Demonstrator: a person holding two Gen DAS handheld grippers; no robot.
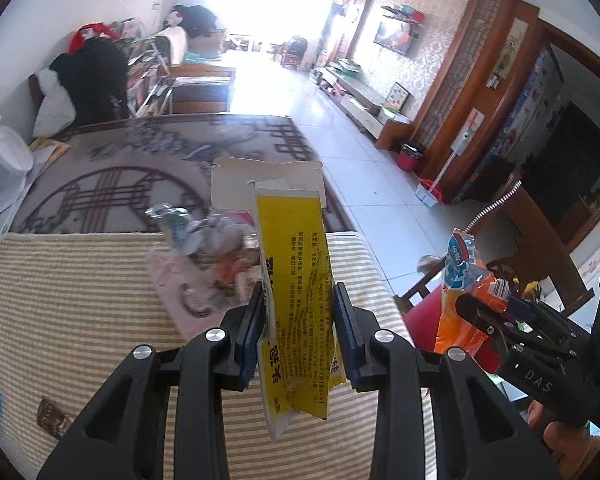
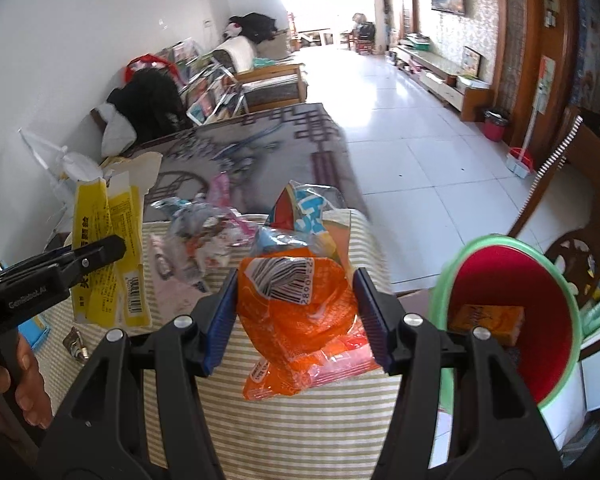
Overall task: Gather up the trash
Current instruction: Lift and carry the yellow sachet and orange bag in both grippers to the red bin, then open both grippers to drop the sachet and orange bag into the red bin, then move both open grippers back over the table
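Note:
My left gripper is shut on a flattened yellow carton and holds it upright above the striped cloth. It also shows in the right wrist view. My right gripper is shut on an orange and blue snack bag, also seen in the left wrist view. A red bin with a green rim stands low at the right, with an orange packet inside. A heap of crumpled wrappers lies on the cloth ahead.
The cloth covers a table with a patterned grey top. A small metal clip and a blue object lie at the left. A wooden chair stands right of the bin. Tiled floor stretches beyond.

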